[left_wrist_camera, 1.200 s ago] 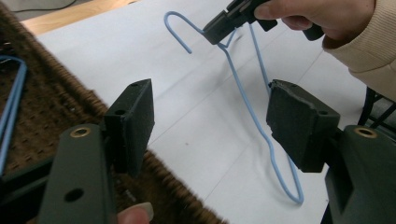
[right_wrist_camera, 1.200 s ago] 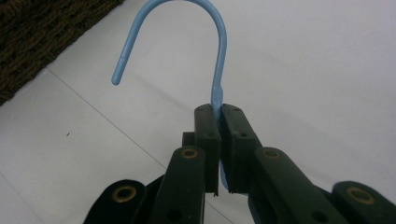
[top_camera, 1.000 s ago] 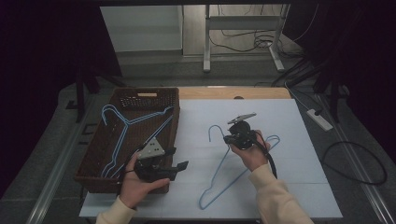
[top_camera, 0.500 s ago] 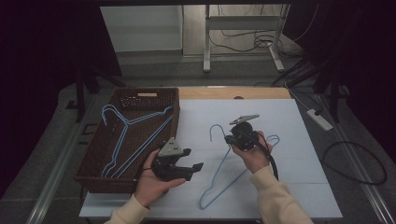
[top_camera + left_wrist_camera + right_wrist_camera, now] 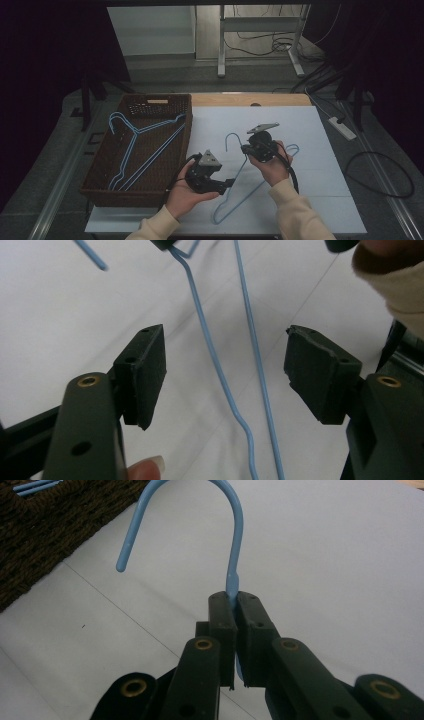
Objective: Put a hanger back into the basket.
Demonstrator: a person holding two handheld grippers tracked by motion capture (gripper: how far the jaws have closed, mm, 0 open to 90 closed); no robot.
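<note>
Right hand-held gripper (image 5: 234,611) clamped on neck of blue hanger (image 5: 248,186), mid-surface, hook (image 5: 200,510) pointing toward wicker basket (image 5: 102,176) at left edge. Left hand-held gripper (image 5: 225,372) spread wide over two hanger wires, touching neither. Bare white surface (image 5: 320,150) to the right.
</note>
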